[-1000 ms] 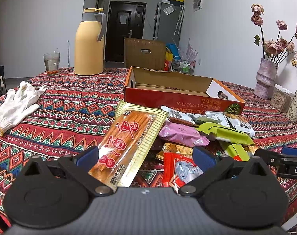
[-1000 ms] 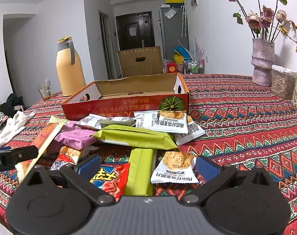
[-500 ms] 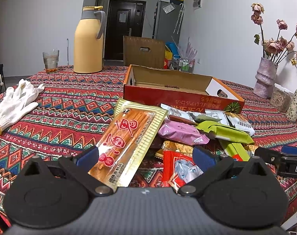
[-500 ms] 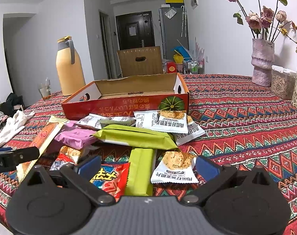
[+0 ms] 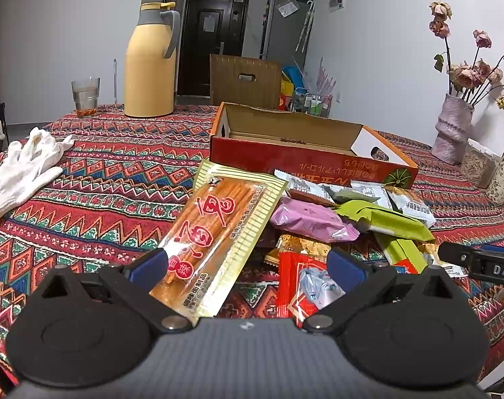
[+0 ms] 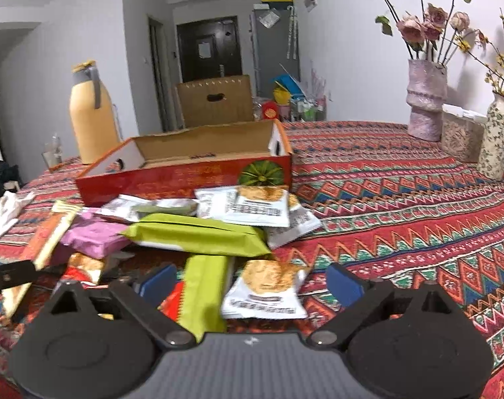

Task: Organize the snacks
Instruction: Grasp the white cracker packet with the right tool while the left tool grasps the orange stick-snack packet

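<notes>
We see the open red box [image 6: 185, 179] at twelve o'clock on the patterned tablecloth [image 6: 401, 206], the snack pile just before it. The long orange packet [image 5: 215, 232], flat and slick, probably wants a grip across its near end; our left gripper [image 5: 248, 266] stands wide around it, not pressing. The right gripper [image 6: 252, 282] is closing, jaws still wide, over the light, crinkly cookie pouch [image 6: 268, 286] and green bar [image 6: 205, 286].

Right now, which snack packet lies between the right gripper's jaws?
The white biscuit packet beside the upright green packet; the other white packets lie farther off by the red box.
</notes>
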`<move>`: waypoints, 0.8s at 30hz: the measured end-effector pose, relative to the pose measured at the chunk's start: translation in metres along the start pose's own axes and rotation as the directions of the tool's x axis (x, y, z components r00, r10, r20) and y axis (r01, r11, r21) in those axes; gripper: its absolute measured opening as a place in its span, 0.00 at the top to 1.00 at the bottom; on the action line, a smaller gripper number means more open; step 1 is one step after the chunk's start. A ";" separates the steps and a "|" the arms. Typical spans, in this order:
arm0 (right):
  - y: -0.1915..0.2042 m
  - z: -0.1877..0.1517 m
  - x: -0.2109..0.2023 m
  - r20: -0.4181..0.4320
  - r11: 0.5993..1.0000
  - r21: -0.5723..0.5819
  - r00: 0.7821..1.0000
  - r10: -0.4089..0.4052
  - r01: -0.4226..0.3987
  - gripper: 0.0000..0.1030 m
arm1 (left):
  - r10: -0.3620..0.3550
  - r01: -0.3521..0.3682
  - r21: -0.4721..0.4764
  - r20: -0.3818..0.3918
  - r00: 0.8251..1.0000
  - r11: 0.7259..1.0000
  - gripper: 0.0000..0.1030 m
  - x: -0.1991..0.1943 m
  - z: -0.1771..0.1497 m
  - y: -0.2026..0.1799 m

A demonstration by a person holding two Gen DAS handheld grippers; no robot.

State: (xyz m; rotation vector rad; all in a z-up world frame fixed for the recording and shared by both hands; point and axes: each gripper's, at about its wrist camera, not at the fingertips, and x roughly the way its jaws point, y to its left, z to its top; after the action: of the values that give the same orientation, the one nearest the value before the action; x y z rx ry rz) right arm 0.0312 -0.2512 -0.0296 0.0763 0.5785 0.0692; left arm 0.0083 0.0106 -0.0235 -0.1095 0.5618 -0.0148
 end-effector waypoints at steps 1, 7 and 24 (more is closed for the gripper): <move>-0.003 0.001 0.004 -0.011 1.000 -0.001 1.000 -0.007 0.007 0.11 | 0.001 -0.001 0.000 -0.002 1.000 1.000 0.00 0.001 0.000 0.000; -0.012 0.009 0.021 -0.066 0.999 0.007 0.997 -0.030 0.031 0.17 | 0.005 -0.005 -0.004 -0.007 1.000 1.000 0.00 0.003 0.000 0.001; -0.018 0.000 0.043 -0.148 0.998 -0.044 0.988 -0.043 0.036 0.50 | 0.024 -0.024 -0.001 -0.045 0.999 1.000 0.00 0.015 0.006 0.008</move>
State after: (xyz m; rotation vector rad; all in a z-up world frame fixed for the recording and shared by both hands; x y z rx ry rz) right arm 0.0674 -0.2653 -0.0546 0.0199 0.7277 0.0483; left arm 0.0246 0.0184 -0.0273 -0.1038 0.6080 0.0062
